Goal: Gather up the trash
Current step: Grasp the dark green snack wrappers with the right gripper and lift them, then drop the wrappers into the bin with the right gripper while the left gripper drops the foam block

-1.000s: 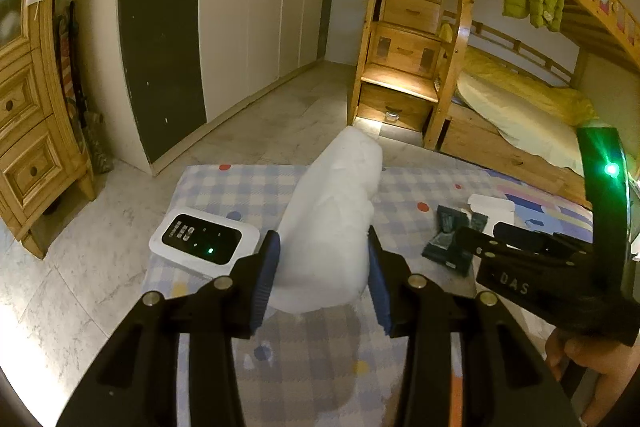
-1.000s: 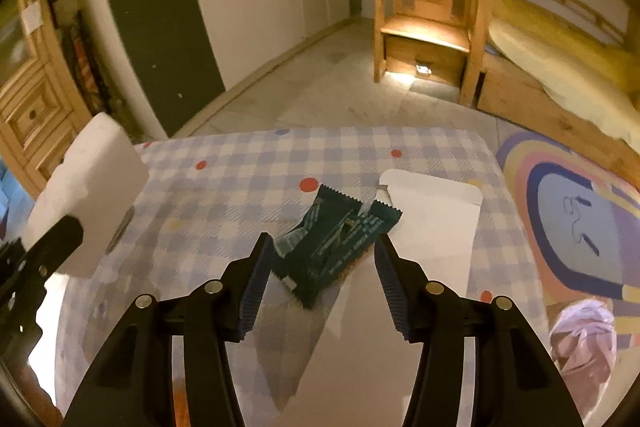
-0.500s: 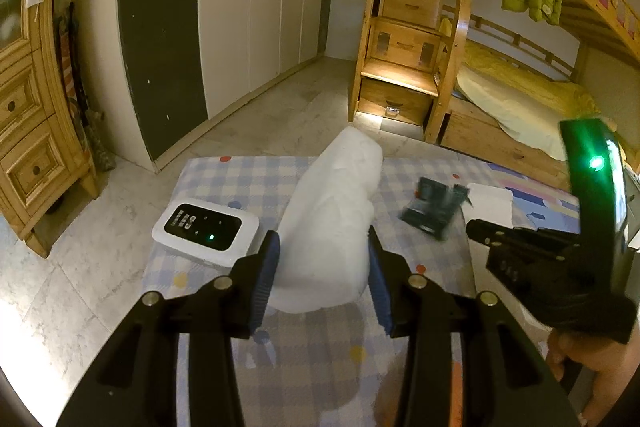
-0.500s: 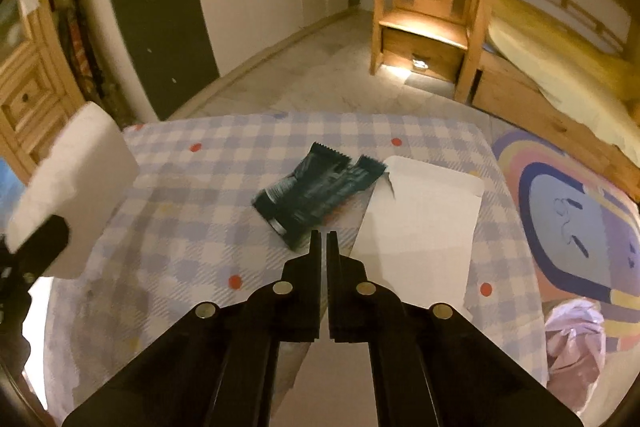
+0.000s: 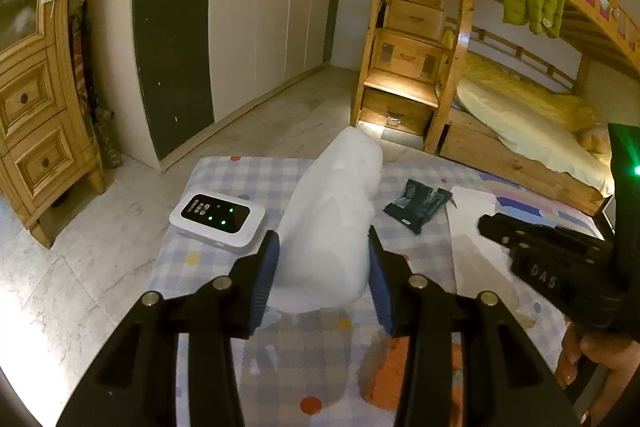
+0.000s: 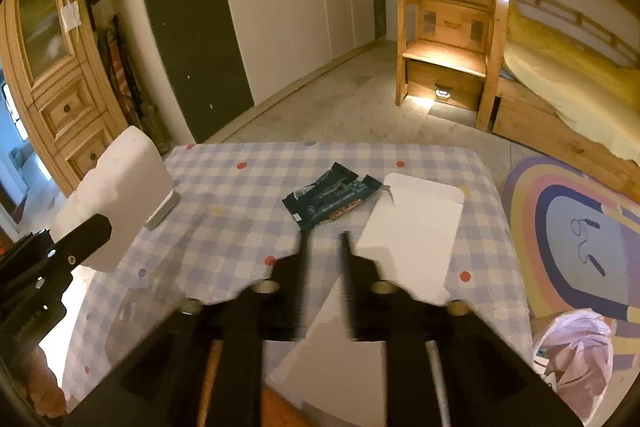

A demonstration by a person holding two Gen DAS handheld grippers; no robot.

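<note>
Holding a crumpled white plastic bag (image 5: 332,223), the left gripper (image 5: 323,259) had both blue-padded fingers (image 5: 269,267) pressed against the bag's lower sides, jaws clamped on it. Bag stood upright over the checkered tablecloth (image 5: 224,183); whether its bottom touched the cloth could not be told. Same bag showed at far left in the right wrist view (image 6: 120,187), with the left gripper's black body below it.

Right gripper (image 6: 324,247) sat low over the table, its fingers blurred, jaws a small way apart with nothing between them. Its tips were just short of the dark green snack wrapper (image 6: 334,195), not touching it. Wrapper lay flat on the cloth, mid-table, its right end touching or slightly overlapping the corner of a white card sheet (image 6: 416,215). In the left wrist view the wrapper (image 5: 418,203) lay right of the bag, and the right gripper (image 5: 486,223) was near it, green light on its body.

White router with green lights (image 5: 218,217) lay on the table's left part, just beside the bag. Pinkish plastic bag (image 6: 576,351) sat on the floor by the rainbow rug (image 6: 576,227), right of the table. Wooden bunk bed (image 5: 520,131) and white wardrobe (image 5: 256,7) stood behind.
</note>
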